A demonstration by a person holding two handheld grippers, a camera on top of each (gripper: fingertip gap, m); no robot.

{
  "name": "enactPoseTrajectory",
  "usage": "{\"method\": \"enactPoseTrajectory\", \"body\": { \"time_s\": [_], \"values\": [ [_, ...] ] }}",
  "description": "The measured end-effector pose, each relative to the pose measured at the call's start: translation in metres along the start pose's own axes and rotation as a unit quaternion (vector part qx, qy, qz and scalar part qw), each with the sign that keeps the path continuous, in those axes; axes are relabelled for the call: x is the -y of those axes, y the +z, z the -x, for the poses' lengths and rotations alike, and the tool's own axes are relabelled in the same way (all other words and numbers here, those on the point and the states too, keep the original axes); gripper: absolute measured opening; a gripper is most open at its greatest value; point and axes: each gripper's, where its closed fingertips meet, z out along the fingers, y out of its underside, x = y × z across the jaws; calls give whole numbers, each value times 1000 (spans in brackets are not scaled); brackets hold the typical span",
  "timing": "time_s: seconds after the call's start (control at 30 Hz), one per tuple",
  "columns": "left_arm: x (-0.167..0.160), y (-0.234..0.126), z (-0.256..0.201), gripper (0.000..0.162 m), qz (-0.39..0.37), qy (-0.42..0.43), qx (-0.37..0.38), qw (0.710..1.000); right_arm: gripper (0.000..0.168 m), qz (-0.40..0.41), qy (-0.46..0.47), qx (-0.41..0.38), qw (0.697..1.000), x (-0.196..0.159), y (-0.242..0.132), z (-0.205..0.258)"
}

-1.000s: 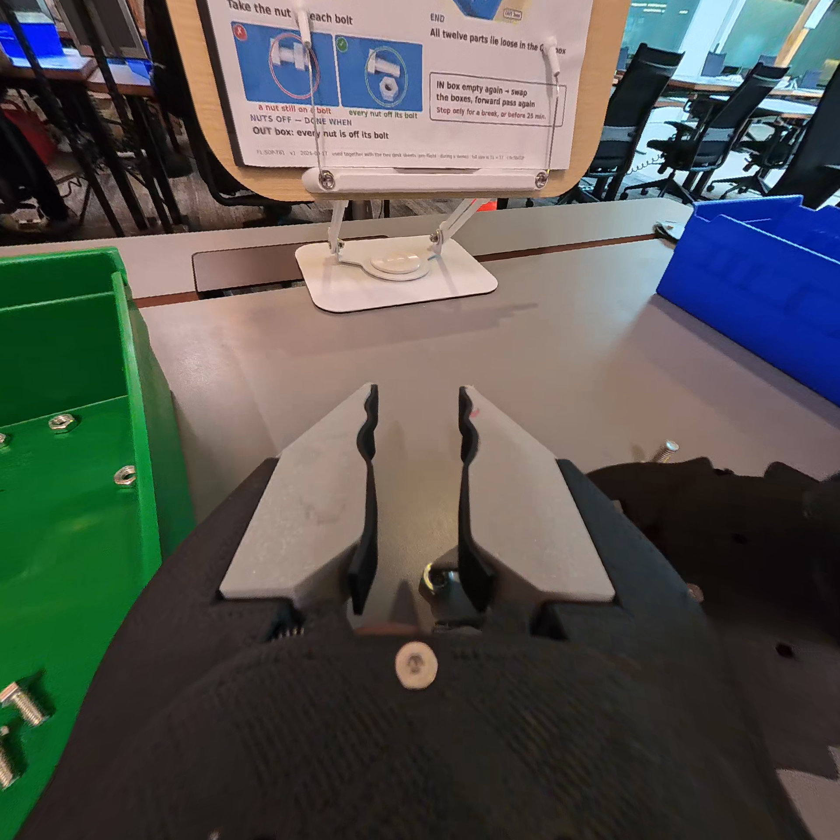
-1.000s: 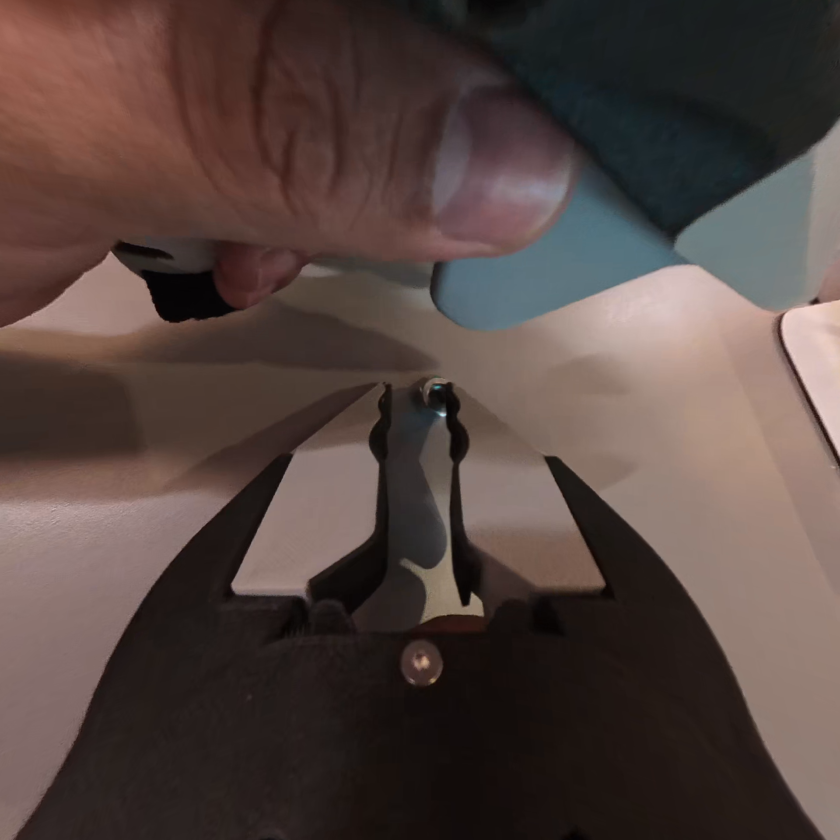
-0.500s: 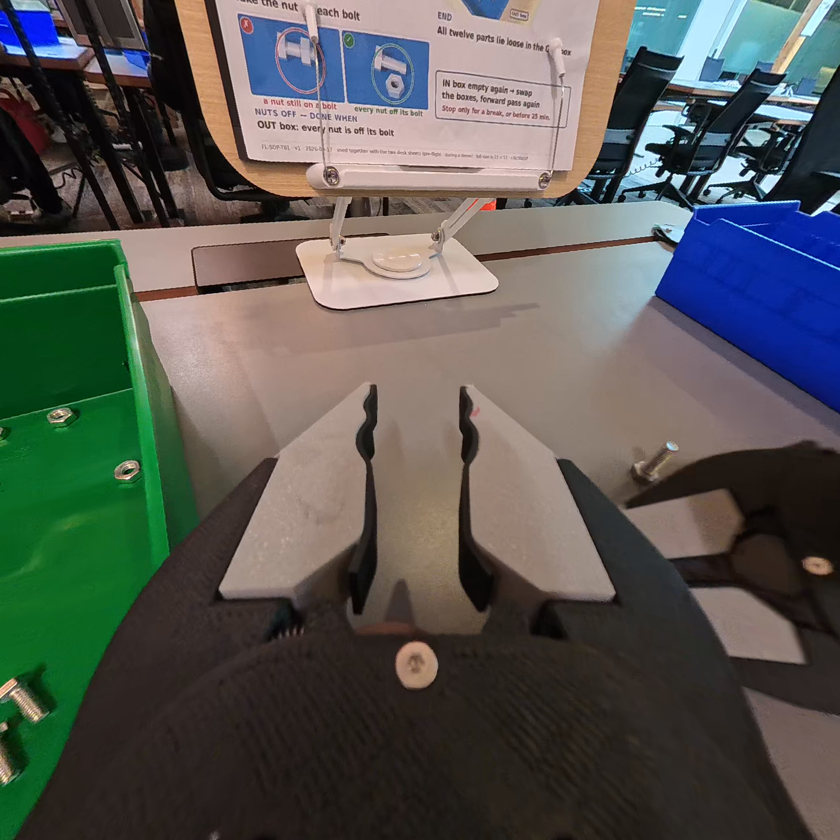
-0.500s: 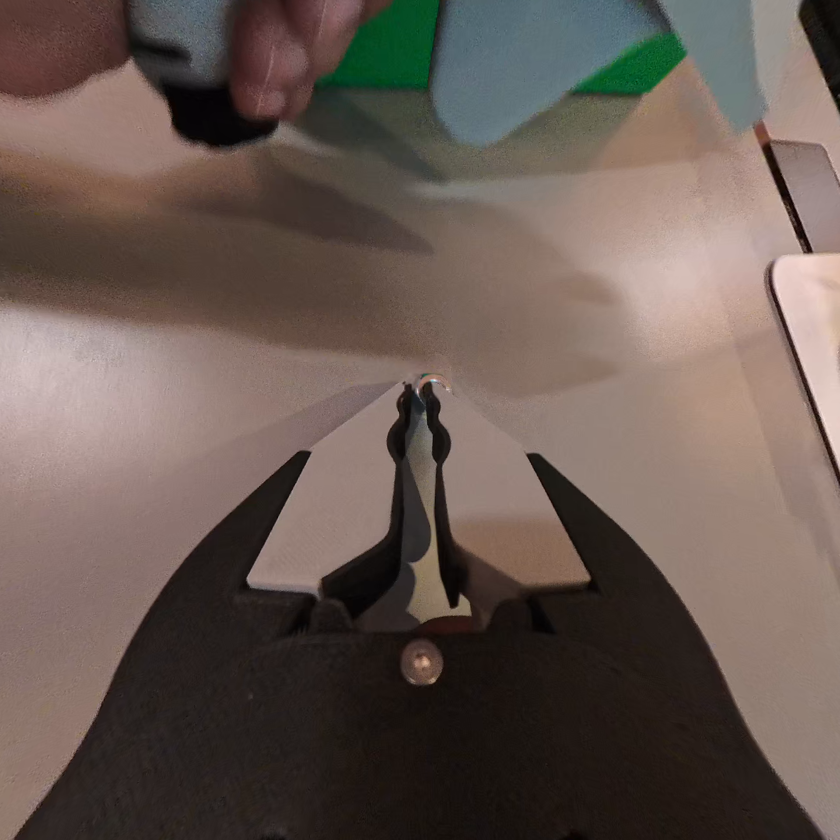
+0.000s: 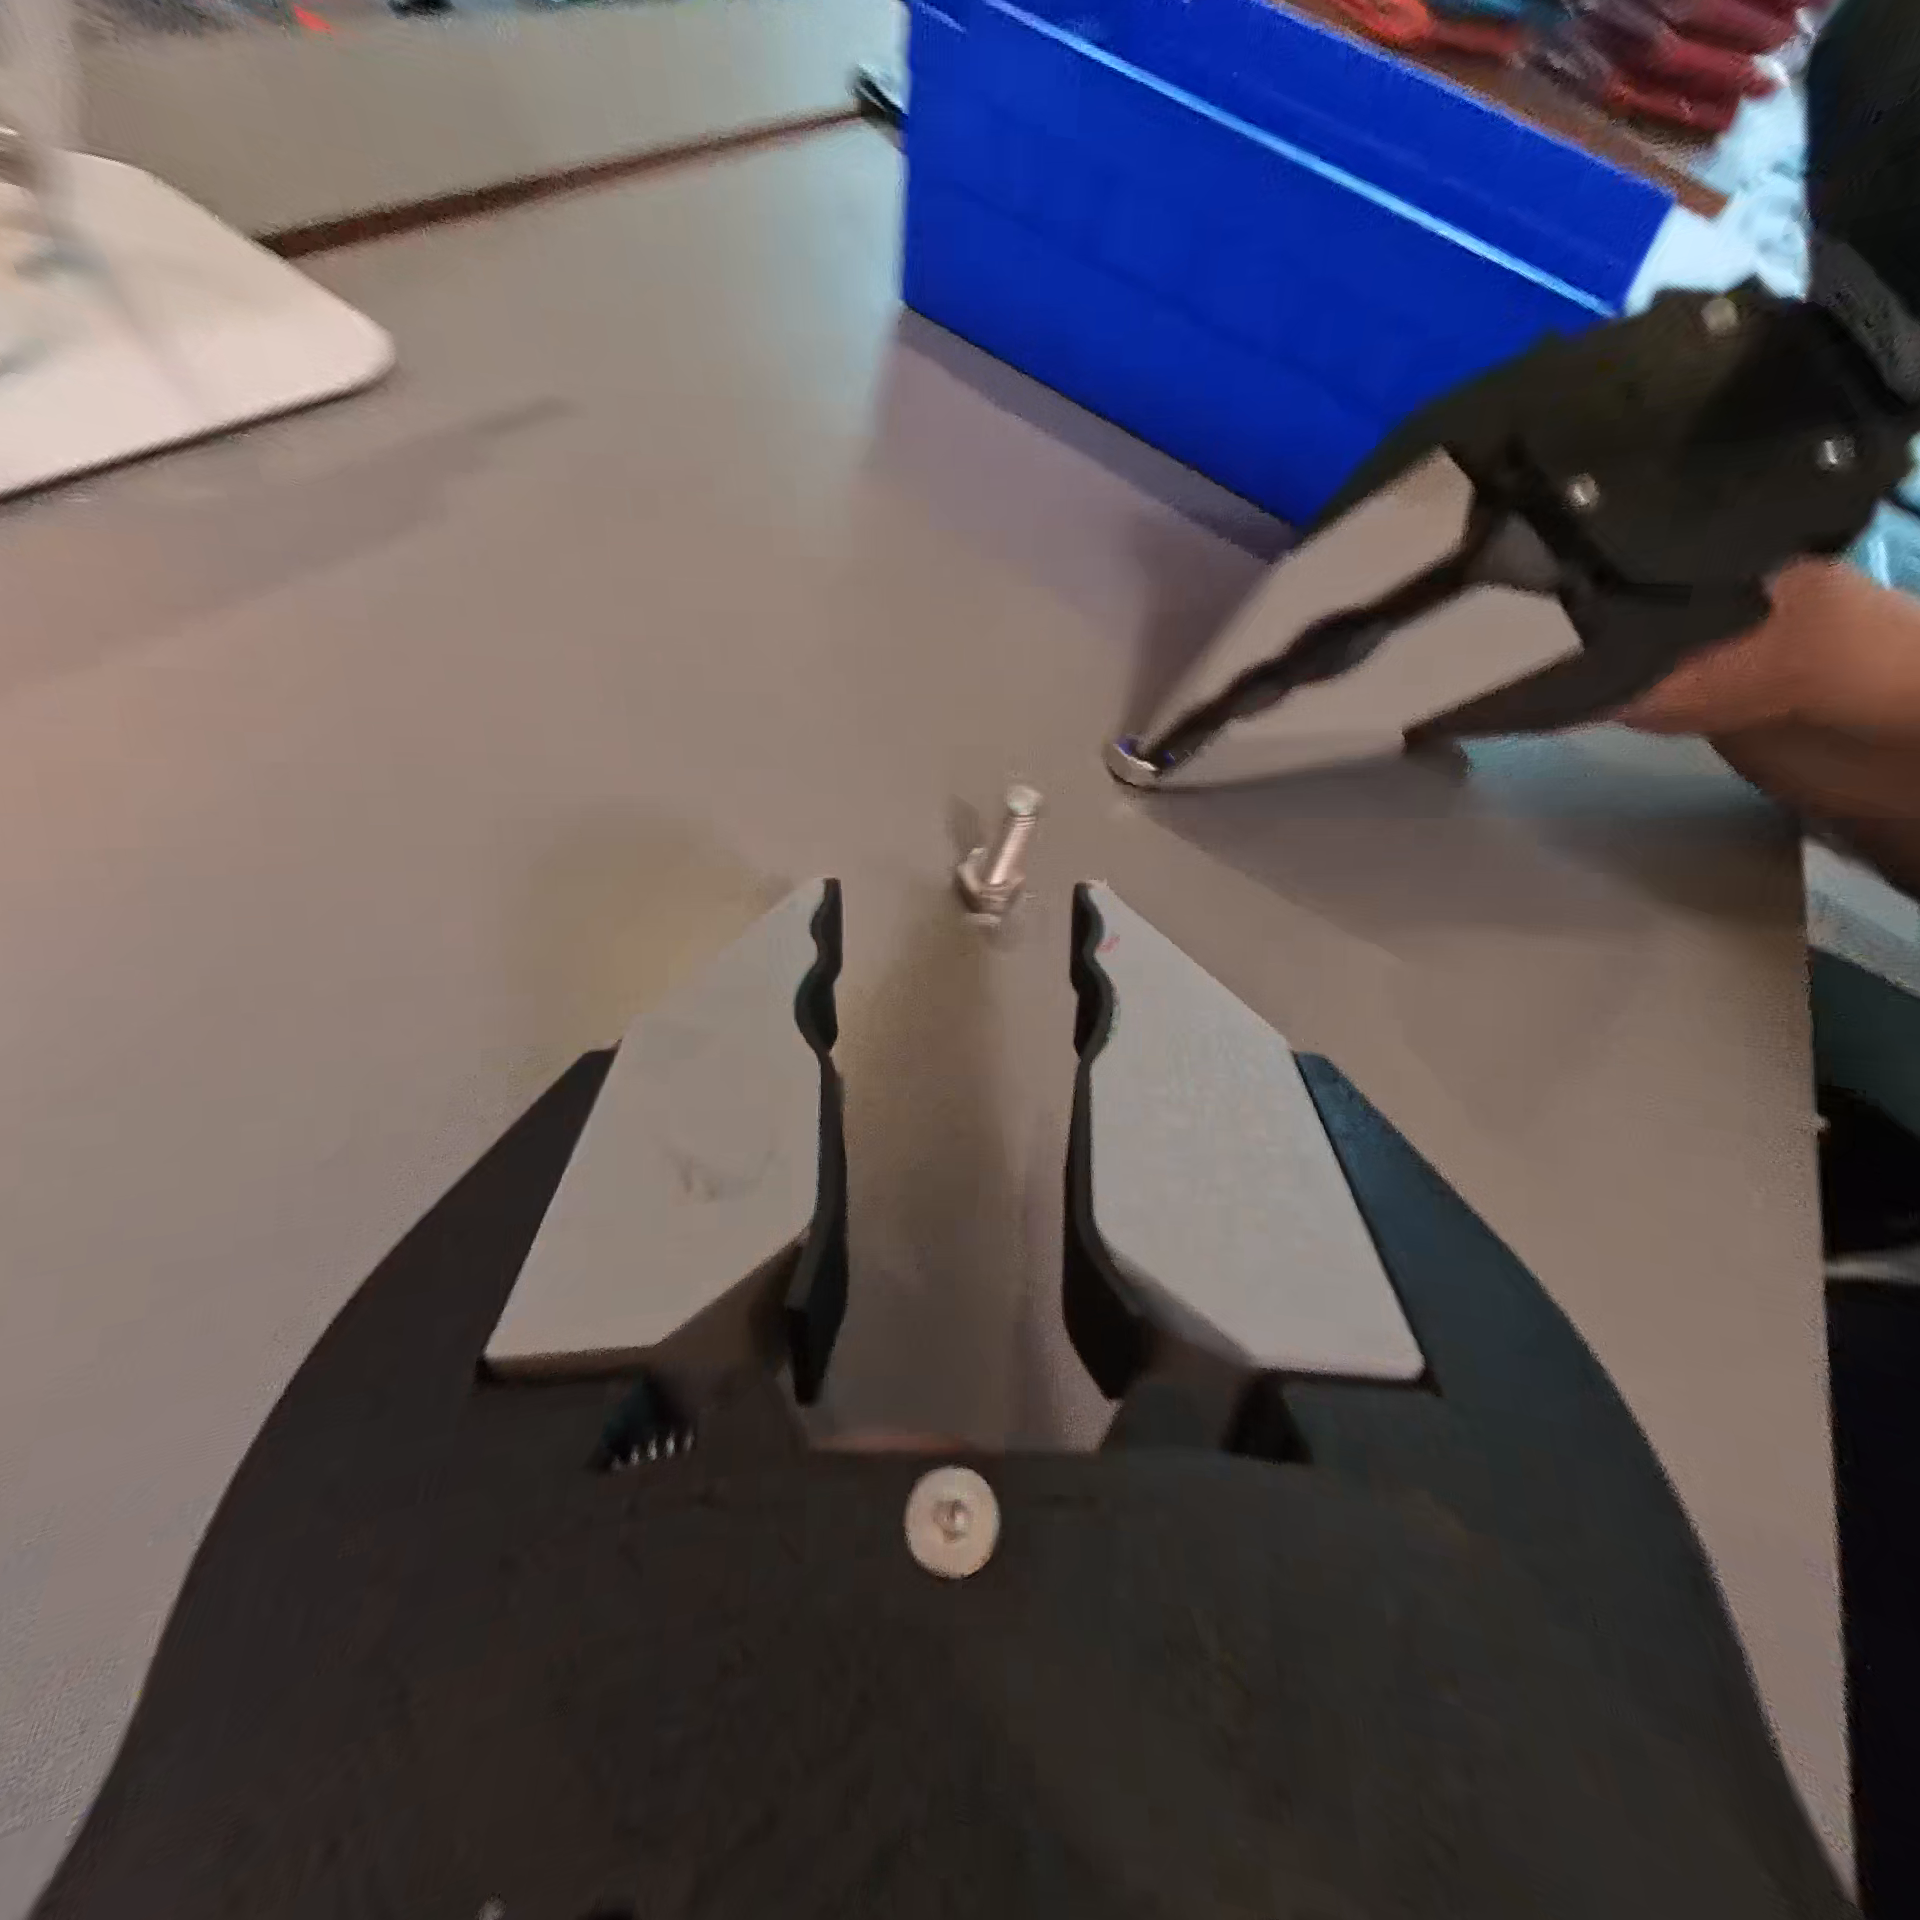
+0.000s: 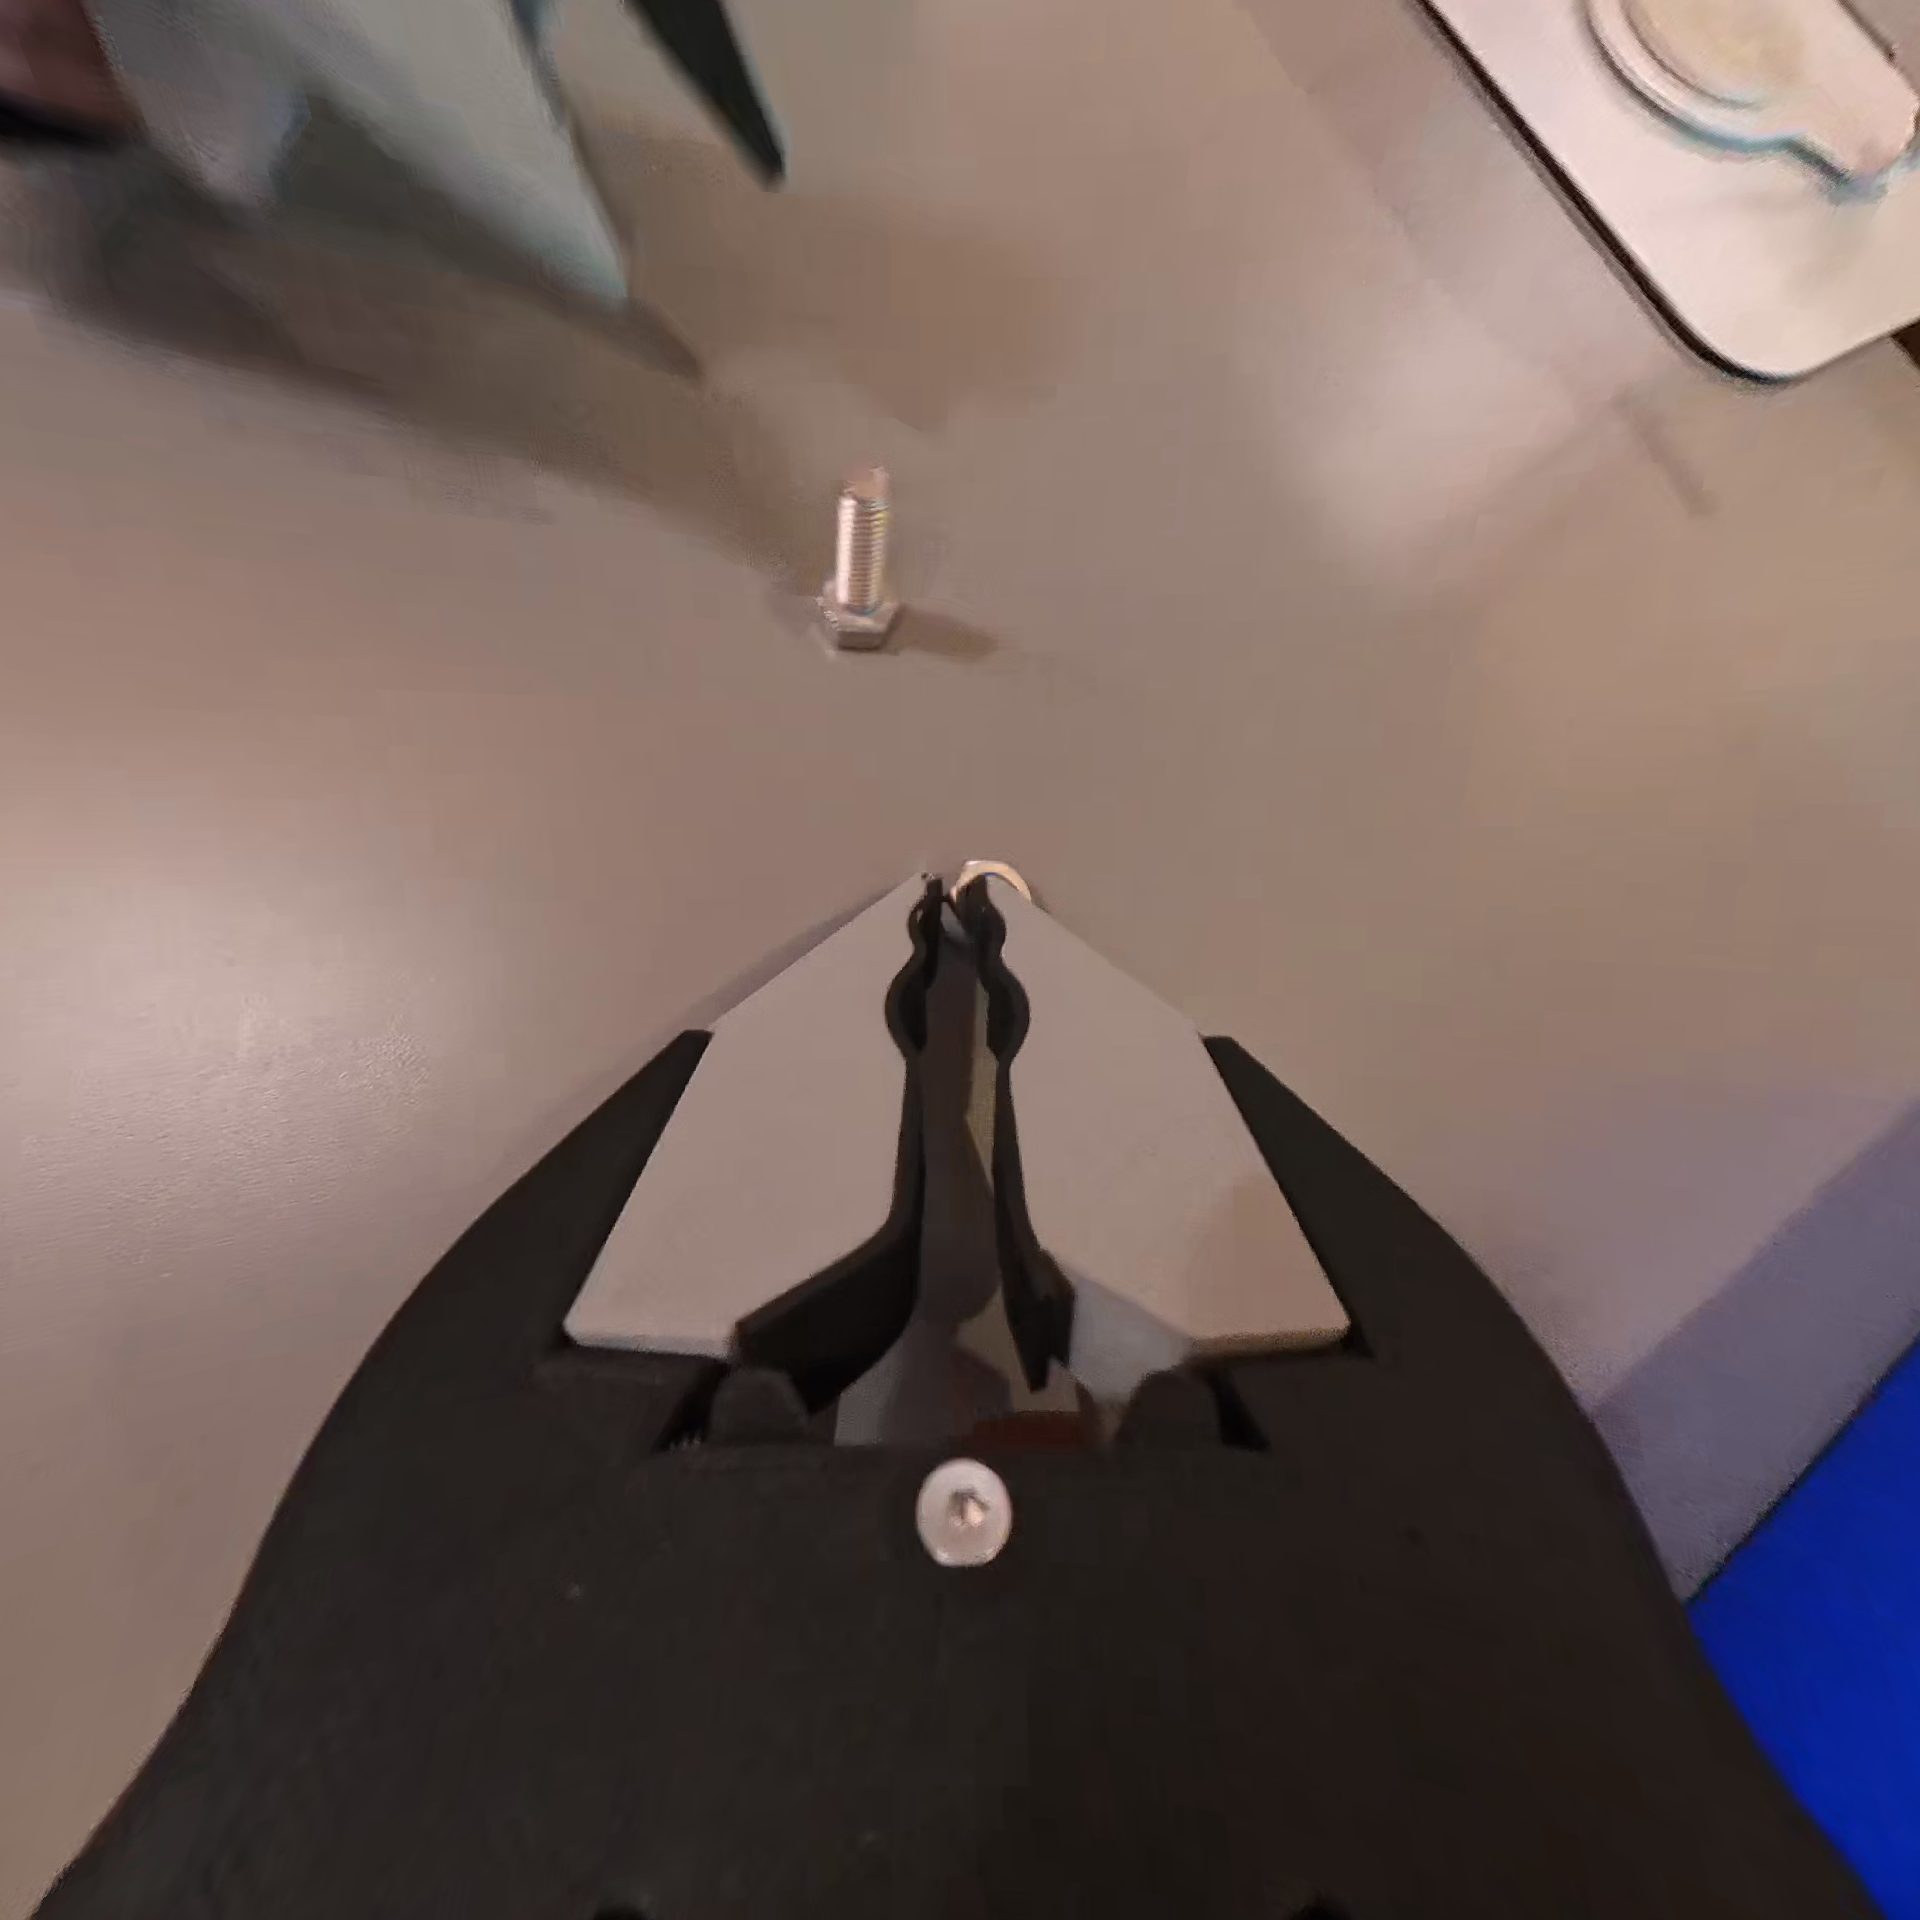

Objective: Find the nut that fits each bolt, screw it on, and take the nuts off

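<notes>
A: Whereas a second ago the left claw [image 5: 951, 914] faced the white stand [image 5: 156, 312] with a green bin at its side, it now points down at a lone bolt [image 5: 995, 854] on the grey table [image 5: 520, 623]; what does the swing signify?

B: It suggests the bolt is the next thing to be picked up. The left claw is spread wide and empty, its tips just short of the bolt's head, one to either side.

A: And the right claw [image 6: 971, 891]?

B: It is pressed together on a small nut [image 6: 992, 875], pinched at the very tips. A second ago it held that nut close under the other tool; now it sits low on the table, near the bolt and beside the blue bin [image 5: 1247, 239]. The nut appears to touch the table, though blur leaves this uncertain.

A: How does the bolt look?

B: Short, silver and threaded, with a hexagonal head. It stands upright on its head, the threaded end up, and carries no nut. Nut and bolt are therefore apart; whether this stage is joining them or a removal just finished cannot be told.
</notes>
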Motion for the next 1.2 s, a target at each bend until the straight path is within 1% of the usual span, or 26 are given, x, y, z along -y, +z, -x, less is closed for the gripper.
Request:
{"method": "enactPoseTrajectory", "body": {
  "time_s": [0.1,0.17,0.23,0.33,0.4,0.43,0.6,0.77,0.83,0.93,1.1,1.17,1.2],
  "values": [
    [-6,25,-8,42,35,48,-10,998,7,-53,41,39,997,17,-10,-1],
    [-7,34,-15,42,48,53,-33,997,10,-85,53,53,994,33,-17,1],
    [-6,42,-12,41,57,65,-22,996,12,-105,54,64,991,47,-21,2],
    [-7,51,-7,31,77,76,-14,994,15,-120,63,97,986,64,-16,7],
    [-17,57,-6,17,111,83,-9,990,17,-119,65,102,985,70,-10,6],
    [-22,59,-6,13,130,90,-6,987,17,-119,65,101,986,72,-8,5],
    [-20,62,-10,7,124,131,3,984,17,-131,81,104,983,70,-3,4],
    [-22,61,-16,7,126,177,27,976,19,-157,115,140,971,77,-1,11],
    [-20,62,-19,7,122,190,33,974,19,-149,113,139,972,77,3,12],
    [-14,59,-17,7,111,196,48,973,20,-117,104,129,979,65,13,14],
    [-10,51,-15,7,96,190,50,976,3,-119,105,113,981,63,10,6],
    [-6,47,-16,7,83,186,48,978,4,-123,110,112,980,63,9,6],
    [-6,46,-17,7,80,188,44,978,8,-126,114,112,979,65,7,5]
  ]
}}
